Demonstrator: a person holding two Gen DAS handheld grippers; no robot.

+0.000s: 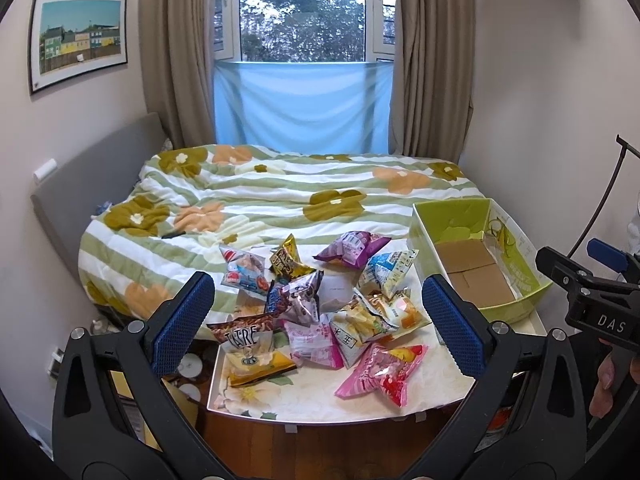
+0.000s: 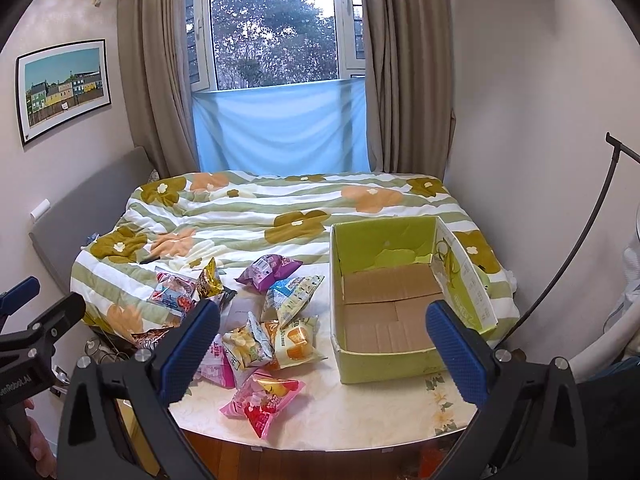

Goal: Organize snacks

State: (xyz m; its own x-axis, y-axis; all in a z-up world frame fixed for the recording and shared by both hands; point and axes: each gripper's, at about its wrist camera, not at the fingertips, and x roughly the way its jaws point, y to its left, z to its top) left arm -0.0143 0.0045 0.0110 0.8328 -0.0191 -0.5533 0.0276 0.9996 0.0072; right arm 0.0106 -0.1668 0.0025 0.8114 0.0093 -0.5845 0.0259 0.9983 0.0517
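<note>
**Start Position: Snacks Loose, Box Empty**

Both tools are released, jaws spread wide, grasping nothing. The left tool (image 1: 318, 320) hangs above the snacks (image 1: 320, 304), framing the pile for a first pick. The right tool (image 2: 322, 340) faces the box (image 2: 384, 364), which lies at 3 o'clock of the pile on the bench (image 2: 360, 420), just beside it. The box is open-topped and empty, apparently to receive packets. The pink packet (image 2: 262, 400), at 6 o'clock of the pile, lies apart and looks easiest to take first.
</note>
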